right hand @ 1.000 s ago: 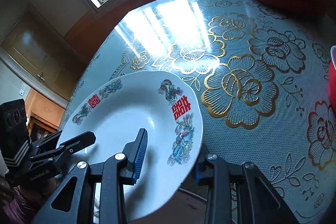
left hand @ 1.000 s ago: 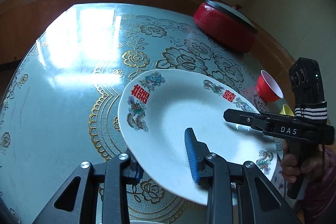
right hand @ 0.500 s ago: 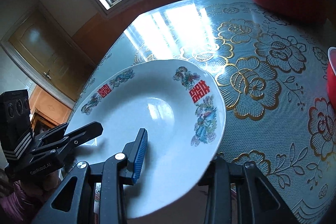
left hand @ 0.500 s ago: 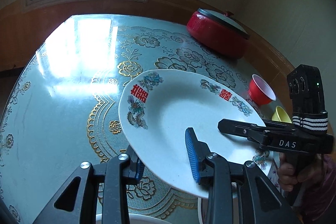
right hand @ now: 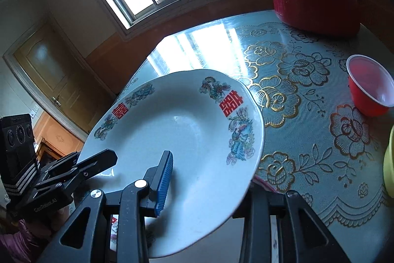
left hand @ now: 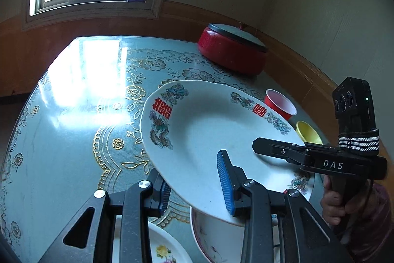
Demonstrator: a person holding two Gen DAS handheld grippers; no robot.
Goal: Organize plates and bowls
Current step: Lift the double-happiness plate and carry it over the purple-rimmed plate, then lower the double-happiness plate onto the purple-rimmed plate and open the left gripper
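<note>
Rising plate (left hand: 211, 139), table farther below.

plates 3 (left hand: 197, 130) | red cup 1 (left hand: 280, 106) | yellow bowl 1 (left hand: 309, 132) | red pot 1 (left hand: 231, 53)

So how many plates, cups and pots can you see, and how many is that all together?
Plates: 3, the big plate held up by both grippers, and a flowered plate and another plate under it.
Cups: 2, a red cup and a yellow cup.
Pots: 1, a red pot.
Total: 6.
</note>
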